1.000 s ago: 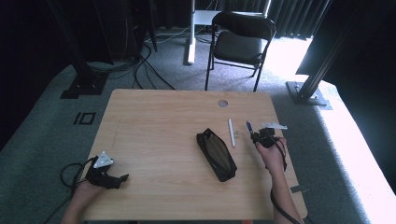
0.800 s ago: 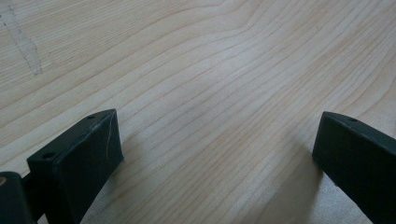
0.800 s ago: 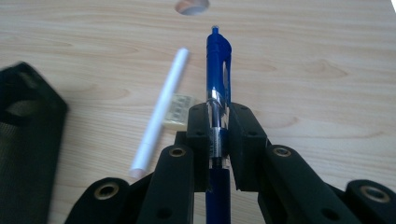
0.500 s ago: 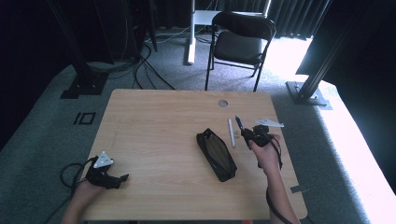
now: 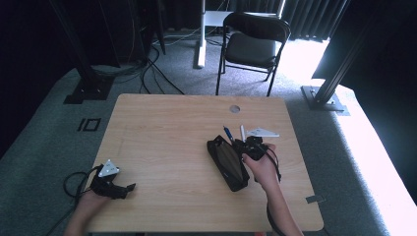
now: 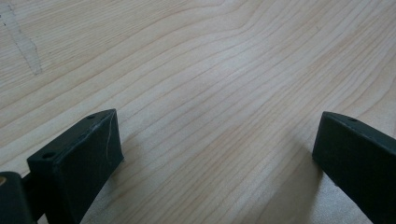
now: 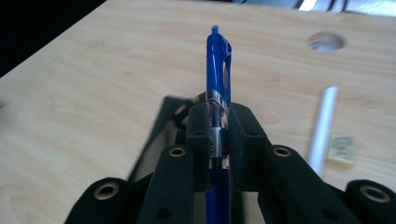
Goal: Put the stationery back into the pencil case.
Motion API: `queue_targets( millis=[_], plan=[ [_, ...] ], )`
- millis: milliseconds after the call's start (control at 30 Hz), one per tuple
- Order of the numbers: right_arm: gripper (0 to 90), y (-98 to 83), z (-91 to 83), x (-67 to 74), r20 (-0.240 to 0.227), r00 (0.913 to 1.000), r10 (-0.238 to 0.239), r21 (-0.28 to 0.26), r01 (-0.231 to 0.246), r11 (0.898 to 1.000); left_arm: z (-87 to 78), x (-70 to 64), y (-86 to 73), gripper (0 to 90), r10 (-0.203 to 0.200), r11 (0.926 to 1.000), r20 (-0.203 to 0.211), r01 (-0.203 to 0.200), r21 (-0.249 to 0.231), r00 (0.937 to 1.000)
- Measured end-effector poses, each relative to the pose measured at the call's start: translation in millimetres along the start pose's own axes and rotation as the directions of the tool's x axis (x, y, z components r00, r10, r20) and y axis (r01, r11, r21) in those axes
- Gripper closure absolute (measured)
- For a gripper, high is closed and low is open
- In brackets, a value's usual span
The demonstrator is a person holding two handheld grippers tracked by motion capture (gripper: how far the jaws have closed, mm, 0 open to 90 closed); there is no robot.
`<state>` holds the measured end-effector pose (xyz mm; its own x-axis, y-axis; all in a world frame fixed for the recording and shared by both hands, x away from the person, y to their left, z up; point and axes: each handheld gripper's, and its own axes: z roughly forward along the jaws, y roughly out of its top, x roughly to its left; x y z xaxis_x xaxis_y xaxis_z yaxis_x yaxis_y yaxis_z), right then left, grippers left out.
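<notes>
Surface: pale wooden counter (image 5: 162,142).
Right gripper (image 7: 219,126): jaws clamped on a blue plastic click pen (image 7: 217,70), held over the near edge of the case.
Case: black zippered fabric pencil case (image 5: 227,163), mid-counter, apparently open.
Loose item: white slim stick (image 7: 322,126), beside the case.
Left gripper (image 6: 215,154): jaws spread wide, holding nothing, low over the near left corner.
Step, judged: carrying the pen to the case.
Next move calls for: aligning the pen with the opening, then release.

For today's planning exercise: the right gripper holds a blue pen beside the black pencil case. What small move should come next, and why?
Probably carry the blue pen a little leftward over the black pencil case. The right gripper has its jaws shut on the pen, lifted off the table, and the case lies just beside it. Whether the case is open cannot be told.
</notes>
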<state>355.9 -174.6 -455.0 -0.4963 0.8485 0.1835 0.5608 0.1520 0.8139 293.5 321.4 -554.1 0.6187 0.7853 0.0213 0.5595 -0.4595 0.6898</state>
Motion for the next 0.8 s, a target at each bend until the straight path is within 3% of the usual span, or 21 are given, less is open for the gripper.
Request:
queue_targets(
  millis=[167, 300, 667, 800],
  plan=[
    [79.4, -6.6, 7.8, 15.1, -0.031, 0.9994, -0.014, 0.04, 0.015, 0.999, 0.0, 0.0, 0.0, 1.6, 0.0, 1.0, 0.0, 0.0, 0.0, 1.0],
    [79.3, -13.9, 13.1, 19.4, -0.045, 0.9989, 0.011, 0.069, -0.008, 0.998, 0.0, 0.0, 0.0, 1.6, 0.0, 1.0, 0.0, 0.0, 0.0, 1.0],
    [79.3, -25.6, 24.9, 18.9, 0.024, 0.9997, 0.01, 0.144, -0.014, 0.989, 0.0, 0.0, 0.0, 1.6, 0.0, 1.0, 0.0, 0.0, 0.0, 1.0],
    [79.3, -26.3, 29.1, 19.4, 0.041, 0.9991, -0.011, 0.178, 0.004, 0.984, 0.0, 0.0, 0.0, 1.6, 0.0, 1.0, 0.0, 0.0, 0.0, 1.0]
  ],
)
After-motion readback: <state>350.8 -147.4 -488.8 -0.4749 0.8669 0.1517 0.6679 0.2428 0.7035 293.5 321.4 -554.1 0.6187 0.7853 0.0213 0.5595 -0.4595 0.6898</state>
